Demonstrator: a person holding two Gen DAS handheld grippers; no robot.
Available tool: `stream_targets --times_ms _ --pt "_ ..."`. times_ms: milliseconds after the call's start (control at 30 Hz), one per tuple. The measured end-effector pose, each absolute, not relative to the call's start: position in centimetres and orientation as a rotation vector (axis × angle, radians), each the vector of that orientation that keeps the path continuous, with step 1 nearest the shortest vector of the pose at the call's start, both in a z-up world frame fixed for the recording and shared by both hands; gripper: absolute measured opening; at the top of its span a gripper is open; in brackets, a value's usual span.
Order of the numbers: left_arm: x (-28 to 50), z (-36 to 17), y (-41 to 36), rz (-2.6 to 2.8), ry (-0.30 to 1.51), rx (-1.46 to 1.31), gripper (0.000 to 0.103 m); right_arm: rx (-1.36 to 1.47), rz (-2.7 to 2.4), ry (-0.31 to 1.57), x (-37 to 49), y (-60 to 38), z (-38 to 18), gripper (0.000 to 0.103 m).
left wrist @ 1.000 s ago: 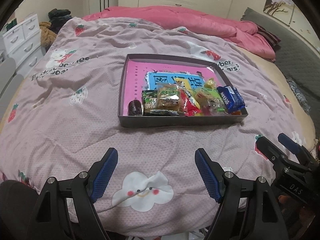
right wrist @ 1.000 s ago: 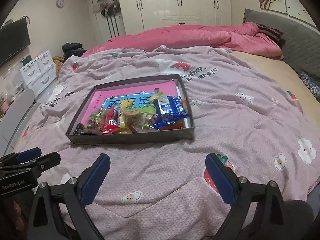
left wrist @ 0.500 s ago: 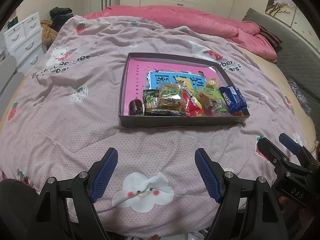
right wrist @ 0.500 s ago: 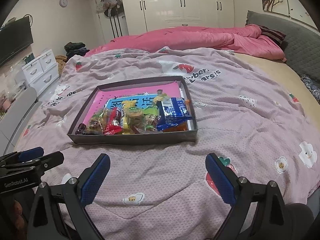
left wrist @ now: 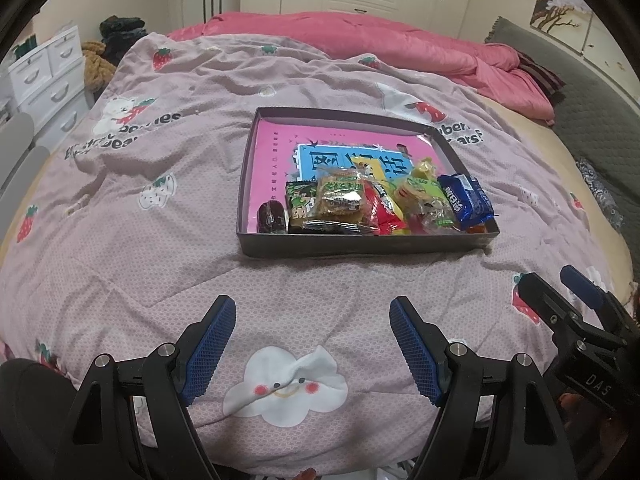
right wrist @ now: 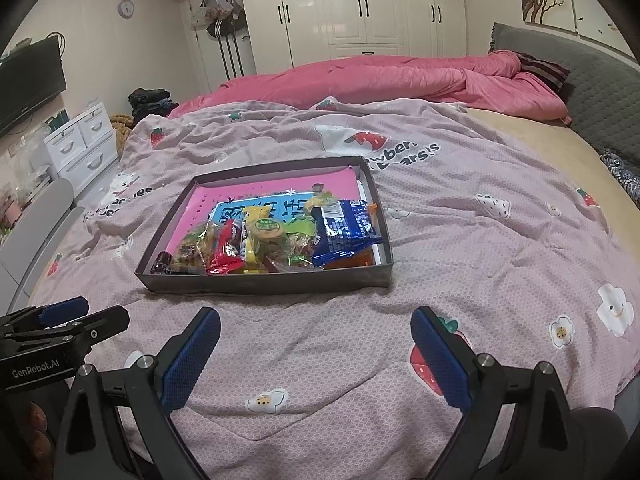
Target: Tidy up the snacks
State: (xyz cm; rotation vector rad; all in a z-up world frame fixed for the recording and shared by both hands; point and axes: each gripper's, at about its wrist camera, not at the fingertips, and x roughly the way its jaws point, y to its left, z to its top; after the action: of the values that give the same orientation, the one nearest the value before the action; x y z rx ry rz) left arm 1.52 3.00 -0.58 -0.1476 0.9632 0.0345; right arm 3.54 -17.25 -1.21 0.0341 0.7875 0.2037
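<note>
On the pink quilt (left wrist: 160, 264) sits a shallow box (left wrist: 360, 246) with the snacks (left wrist: 372, 204) heaped at its near edge. Both the left gripper (left wrist: 310, 350) and right gripper (right wrist: 316, 354) hover short of it, jaws wide apart and empty. Best to approach a top, loose packet like the blue wrapper (right wrist: 346, 226) from above, pinching its edge without dragging neighbours.

Quilt (left wrist: 160, 264): pale pink w/ strawberry + cloud prints. Box (left wrist: 360, 243) dark grey, pink lining. Biscuit pack (right wrist: 344, 228) blue.
</note>
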Motion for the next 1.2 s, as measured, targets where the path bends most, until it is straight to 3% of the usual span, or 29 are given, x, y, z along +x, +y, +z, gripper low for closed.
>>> stream_targets --times_ms 1200 --pt "1.57 -0.77 2.65 0.035 0.971 -0.145 0.08 0.029 0.202 0.79 3.58 -17.2 -1.23 0.097"
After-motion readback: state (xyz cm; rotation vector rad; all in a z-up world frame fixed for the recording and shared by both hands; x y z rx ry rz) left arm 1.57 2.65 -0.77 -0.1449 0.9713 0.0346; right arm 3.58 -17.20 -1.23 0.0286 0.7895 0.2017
